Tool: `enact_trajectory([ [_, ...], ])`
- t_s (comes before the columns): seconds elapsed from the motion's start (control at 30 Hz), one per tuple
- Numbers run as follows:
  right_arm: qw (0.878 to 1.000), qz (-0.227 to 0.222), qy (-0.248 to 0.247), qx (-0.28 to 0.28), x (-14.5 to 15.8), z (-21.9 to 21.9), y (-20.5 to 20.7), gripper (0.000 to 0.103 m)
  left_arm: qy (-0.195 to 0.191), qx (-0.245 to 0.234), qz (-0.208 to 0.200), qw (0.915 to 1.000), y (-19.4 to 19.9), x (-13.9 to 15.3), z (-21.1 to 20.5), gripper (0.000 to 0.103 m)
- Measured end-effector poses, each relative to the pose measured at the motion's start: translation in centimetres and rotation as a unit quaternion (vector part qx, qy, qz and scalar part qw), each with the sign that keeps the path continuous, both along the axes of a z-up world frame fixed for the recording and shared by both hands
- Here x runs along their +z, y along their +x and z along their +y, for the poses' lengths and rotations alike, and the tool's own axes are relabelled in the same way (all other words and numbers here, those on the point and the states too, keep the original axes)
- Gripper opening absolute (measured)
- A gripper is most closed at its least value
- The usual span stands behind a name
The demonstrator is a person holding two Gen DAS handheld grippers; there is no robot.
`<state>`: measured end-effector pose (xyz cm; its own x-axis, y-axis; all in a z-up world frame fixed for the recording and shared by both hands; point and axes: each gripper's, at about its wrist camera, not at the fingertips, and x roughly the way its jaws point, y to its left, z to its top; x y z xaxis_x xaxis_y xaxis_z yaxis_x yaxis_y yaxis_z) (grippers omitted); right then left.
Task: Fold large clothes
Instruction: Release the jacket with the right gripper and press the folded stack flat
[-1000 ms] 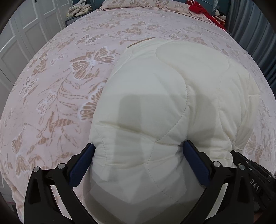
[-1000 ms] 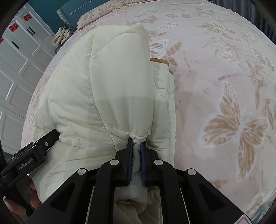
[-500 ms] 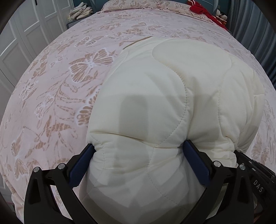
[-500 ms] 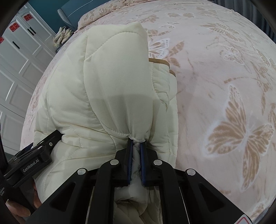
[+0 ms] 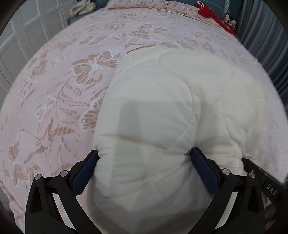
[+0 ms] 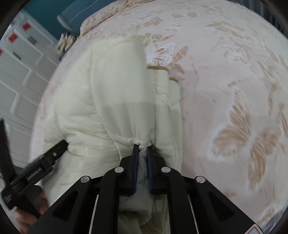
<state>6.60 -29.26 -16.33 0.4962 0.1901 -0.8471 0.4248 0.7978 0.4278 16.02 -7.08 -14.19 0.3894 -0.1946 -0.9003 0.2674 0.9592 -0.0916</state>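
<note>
The left gripper [image 5: 144,154] clamps a thick bulge of the cream quilted coat [image 5: 158,111] between its blue pads. The coat lies folded on a pink butterfly-patterned bedspread [image 5: 59,93].

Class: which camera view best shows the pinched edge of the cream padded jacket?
The right wrist view: the right gripper has the jacket edge between its opening jaws, seen close. The left wrist view shows only a thick fold bulging between the left gripper pads.

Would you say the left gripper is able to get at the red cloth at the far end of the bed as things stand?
Probably not: the left gripper is clamped on the cream jacket, and the red cloth lies far across the bedspread.
</note>
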Motion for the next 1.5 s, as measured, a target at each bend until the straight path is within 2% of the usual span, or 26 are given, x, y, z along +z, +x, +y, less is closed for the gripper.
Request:
enact_trajectory([
  [0.03,1.0,-0.001,0.017,-0.007,0.4,-0.3,-0.8,0.019,-0.02,0.003,0.014,0.9997,-0.1,0.6,0.9,0.098],
  [0.13,0.998,-0.005,0.055,-0.013,2.3,-0.4,-3.7,0.027,-0.059,0.015,0.044,0.9972,-1.0,2.0,3.4,0.098],
  [0.17,0.998,-0.014,0.052,-0.01,3.4,0.0,-4.8,0.03,-0.064,0.015,0.046,0.9968,-1.5,2.4,4.0,0.098],
  [0.23,0.999,-0.022,0.034,0.002,4.9,0.9,-6.8,0.044,-0.067,0.008,0.038,0.997,-2.9,3.4,5.2,0.098],
  [0.33,0.999,-0.009,0.023,0.025,4.8,2.6,-8.2,0.044,-0.048,-0.007,0.026,0.9985,-5.1,3.7,5.9,0.098],
  [0.43,0.999,-0.006,0.012,0.029,4.0,3.3,-8.8,0.044,-0.037,-0.016,0.036,0.9985,-6.5,2.6,6.0,0.098],
  [0.53,1.0,0.015,0.01,0.02,1.8,3.4,-8.7,0.046,-0.049,-0.006,0.055,0.9973,-7.1,1.2,6.2,0.098],
  [0.67,1.0,0.022,0.003,0.012,0.0,3.5,-8.8,0.049,-0.049,-0.004,0.059,0.997,-7.1,0.5,6.2,0.098],
  [0.83,1.0,0.029,0.006,0.002,-1.0,3.3,-8.2,0.06,-0.042,-0.001,0.051,0.9978,-7.4,0.3,5.7,0.098],
  [1.07,0.998,0.035,0.044,0.01,-2.3,2.5,-6.2,0.071,-0.053,-0.003,0.058,0.9969,-5.5,1.0,6.0,0.098],
  [1.23,0.998,0.036,0.048,0.012,-2.8,2.4,-5.5,0.075,-0.071,0.037,0.04,0.996,-3.9,2.0,7.9,0.098],
  [1.5,0.998,0.033,0.054,0.011,-3.1,2.7,-4.1,0.077,-0.099,0.031,0.076,0.9917,-2.2,0.5,7.8,0.098],
])
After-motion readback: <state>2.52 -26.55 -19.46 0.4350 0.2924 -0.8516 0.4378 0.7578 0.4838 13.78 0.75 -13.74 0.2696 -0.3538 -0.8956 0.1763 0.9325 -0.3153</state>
